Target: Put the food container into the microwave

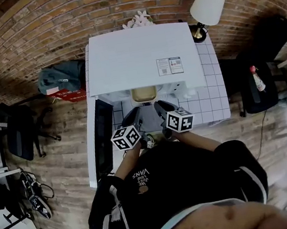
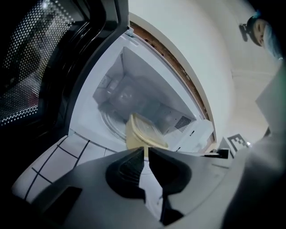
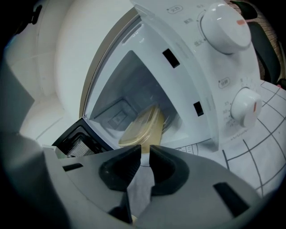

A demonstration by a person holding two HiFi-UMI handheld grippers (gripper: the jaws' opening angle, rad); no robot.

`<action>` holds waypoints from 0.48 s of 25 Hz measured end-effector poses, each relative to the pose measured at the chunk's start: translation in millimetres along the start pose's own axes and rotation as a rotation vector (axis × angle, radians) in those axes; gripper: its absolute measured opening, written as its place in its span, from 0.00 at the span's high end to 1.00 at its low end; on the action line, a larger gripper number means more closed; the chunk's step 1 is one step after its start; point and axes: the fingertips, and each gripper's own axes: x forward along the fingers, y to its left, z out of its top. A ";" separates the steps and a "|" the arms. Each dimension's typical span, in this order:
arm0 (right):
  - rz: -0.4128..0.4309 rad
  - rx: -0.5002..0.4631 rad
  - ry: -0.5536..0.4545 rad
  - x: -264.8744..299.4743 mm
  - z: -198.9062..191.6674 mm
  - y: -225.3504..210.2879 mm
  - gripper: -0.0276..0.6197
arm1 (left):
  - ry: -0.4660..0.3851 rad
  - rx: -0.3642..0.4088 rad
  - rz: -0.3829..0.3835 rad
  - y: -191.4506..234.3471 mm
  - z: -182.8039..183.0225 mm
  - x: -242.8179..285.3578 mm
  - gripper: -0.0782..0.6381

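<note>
- Both my left gripper [image 2: 144, 150] and right gripper [image 3: 145, 148] have jaws almost together, pinching the container [image 2: 143, 133] rim.
- Container sits at microwave [image 1: 142, 57] mouth, door [image 1: 104, 139] open.
- Step looks like inserting; next, push deeper, keep it level, then release.

microwave [image 1: 142, 57] white, door [image 2: 40, 58] black with dotted mesh. food container [image 1: 144, 94] pale yellow, probably translucent. table [image 1: 214, 100] white, dark grid lines.
</note>
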 end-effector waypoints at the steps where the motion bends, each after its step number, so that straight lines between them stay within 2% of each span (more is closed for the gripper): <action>1: 0.000 -0.007 0.002 1.0 0.0 1.3 0.88 | 0.004 0.008 -0.006 -0.3 0.7 0.9 0.84; 5: 0.008 -0.019 0.003 5.3 0.3 6.2 0.92 | 0.019 0.027 -0.026 -2.0 2.8 4.8 0.86; 12: -0.001 0.000 -0.017 14.0 7.4 6.2 0.94 | 0.019 0.035 -0.049 1.3 13.0 14.6 0.87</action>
